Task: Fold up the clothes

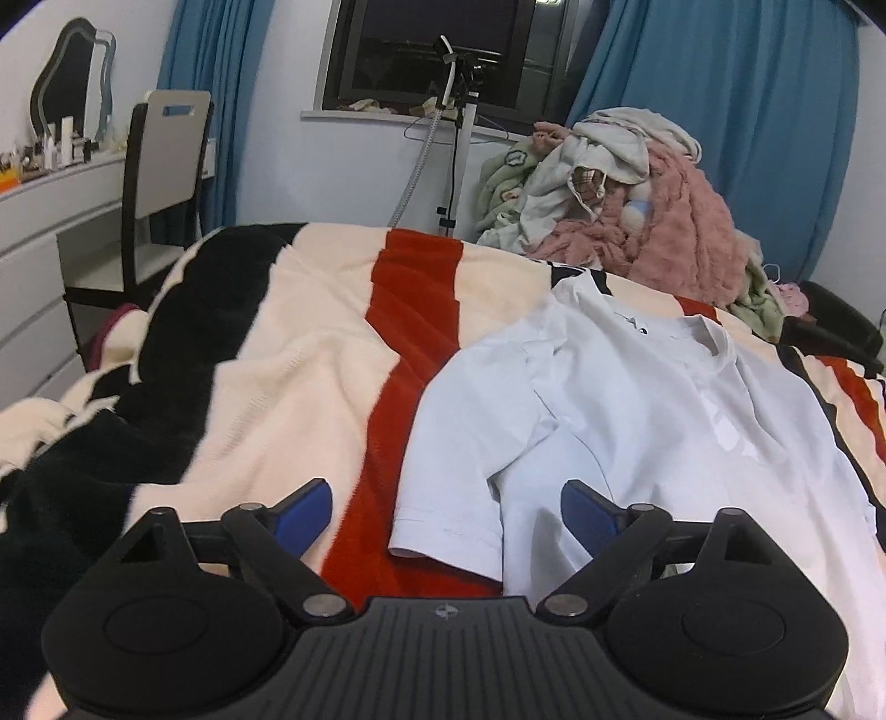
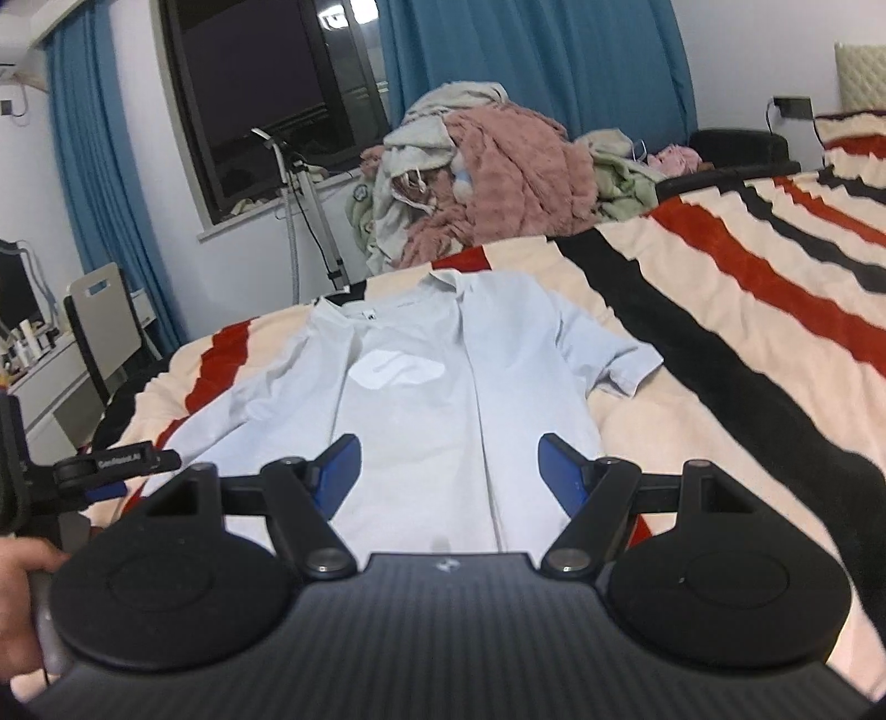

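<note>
The left claw [image 1: 446, 518] stands wide with nothing between its blue pads [image 1: 304, 520]; the sleeve [image 1: 448, 501] of the white shirt [image 1: 637, 421] lies just beyond and below the gap, its hem between the two fingertips as the left wrist view frames it, and whether the pads touch the cloth cannot be told from here. The right claw [image 2: 448, 476] is also parted, a little narrower, and empty; it hangs over the lower body of the same shirt, whose centre seam runs up the middle of the gap.

The bed [image 2: 747, 310] fills most of both views under a fleece blanket [image 1: 288, 354] striped cream, red and black. The shirt lies spread flat on it, front up, collar [image 2: 387, 310] at the far end and hem towards the claws, with one short sleeve out to each side. A white logo patch [image 2: 396, 368] sits on the chest.

Beyond the far edge of the bed is a heap of clothes [image 1: 637, 194], pink fleece, grey and pale green. Blue curtains [image 2: 531, 61] flank a dark window [image 1: 426, 44]. To the left stand a chair [image 1: 166, 160] and a white dresser [image 1: 33, 232].

At the left edge of the right wrist view, part of the left claw's black finger shows beside a person's hand [image 2: 22, 598] on a handle.
</note>
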`<state>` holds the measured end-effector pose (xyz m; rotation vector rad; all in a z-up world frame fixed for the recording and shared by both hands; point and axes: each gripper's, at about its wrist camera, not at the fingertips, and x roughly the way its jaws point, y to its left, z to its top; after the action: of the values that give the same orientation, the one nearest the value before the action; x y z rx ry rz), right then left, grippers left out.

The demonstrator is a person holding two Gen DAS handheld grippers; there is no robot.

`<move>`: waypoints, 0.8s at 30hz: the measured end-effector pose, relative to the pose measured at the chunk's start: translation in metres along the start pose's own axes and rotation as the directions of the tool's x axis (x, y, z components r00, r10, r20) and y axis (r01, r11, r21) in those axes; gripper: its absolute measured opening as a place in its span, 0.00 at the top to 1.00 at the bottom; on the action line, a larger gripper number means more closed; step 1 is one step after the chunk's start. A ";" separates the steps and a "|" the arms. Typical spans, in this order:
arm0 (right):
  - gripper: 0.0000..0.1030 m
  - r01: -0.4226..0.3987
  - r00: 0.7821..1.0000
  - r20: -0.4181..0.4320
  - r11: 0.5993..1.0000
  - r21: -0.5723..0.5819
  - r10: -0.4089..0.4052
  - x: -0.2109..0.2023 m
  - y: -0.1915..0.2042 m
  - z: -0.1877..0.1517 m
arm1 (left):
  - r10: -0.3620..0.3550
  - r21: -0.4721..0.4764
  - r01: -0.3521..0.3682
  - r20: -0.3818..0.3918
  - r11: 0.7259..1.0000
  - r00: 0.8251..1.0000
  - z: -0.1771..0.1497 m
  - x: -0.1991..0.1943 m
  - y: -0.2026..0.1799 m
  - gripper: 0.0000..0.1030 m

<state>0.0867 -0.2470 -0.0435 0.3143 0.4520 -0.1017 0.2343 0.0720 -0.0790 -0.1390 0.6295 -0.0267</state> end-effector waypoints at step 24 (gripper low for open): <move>0.30 0.038 0.993 -0.114 0.996 0.084 -0.028 0.032 -0.016 -0.009 | -0.005 -0.004 0.005 0.013 1.000 1.000 0.015 0.034 0.004 0.97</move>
<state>0.1090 -0.2602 -0.0696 0.3985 0.5662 -0.1360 0.2702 0.0755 -0.0871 -0.1445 0.6166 -0.0289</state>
